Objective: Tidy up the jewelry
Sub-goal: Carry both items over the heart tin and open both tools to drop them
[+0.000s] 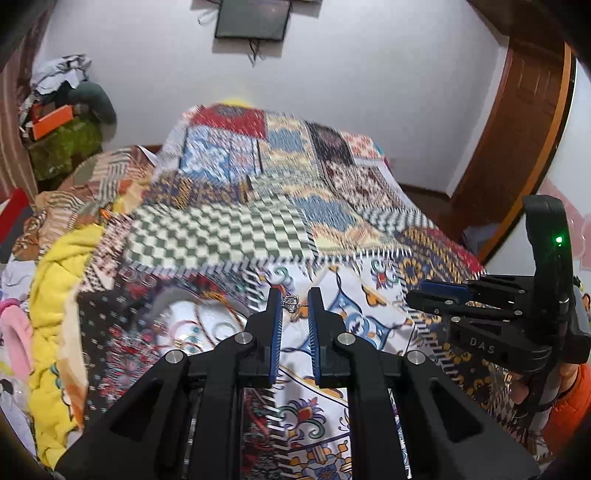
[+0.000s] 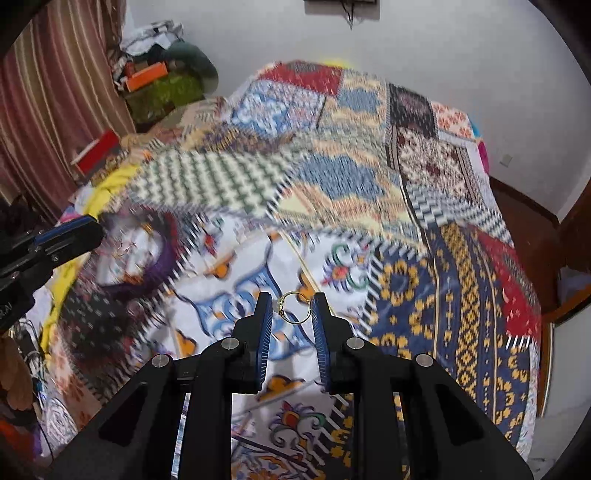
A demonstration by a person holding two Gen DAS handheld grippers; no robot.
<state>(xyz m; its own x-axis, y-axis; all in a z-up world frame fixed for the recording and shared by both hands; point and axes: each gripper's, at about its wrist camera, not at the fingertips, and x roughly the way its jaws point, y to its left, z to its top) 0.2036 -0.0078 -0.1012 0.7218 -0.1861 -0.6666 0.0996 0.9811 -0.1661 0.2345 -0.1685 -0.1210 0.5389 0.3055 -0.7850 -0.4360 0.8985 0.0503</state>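
Two hand-held grippers in view, one ring in each. My left hand-held gripper (image 1: 295, 301) has its jaws pinched on a small silver ring (image 1: 290, 303) at the fingertips; a fine chain seems to run from it to the right pad, though it is too small to be sure. My right hand-held gripper (image 2: 294, 306) is clamped on one gold ring (image 2: 293, 307) spanning the gap between both blue pads, with a small setting against the left pad (stone detail not readable).

Both hang above the bed (image 2: 461, 236), which is covered with a patchwork print spread. One round dish (image 1: 207, 325) with a dark rim sits on the bed to the left and slightly beyond the left gripper's tips. It holds a tangle of jewelry, gold and reddish loops, but motion blur stops me counting pieces. In the right wrist view the same dish is smeared to a purple-rimmed blob.

A hand in an orange sleeve (image 1: 569, 402) grips the right unit, cut off at the frame edge. One yellow blanket (image 1: 55, 295) lies bunched on the left of the bed. One dark screen (image 1: 253, 18) on the far wall, cropped at the top. A wooden door (image 1: 524, 122) stands far right.
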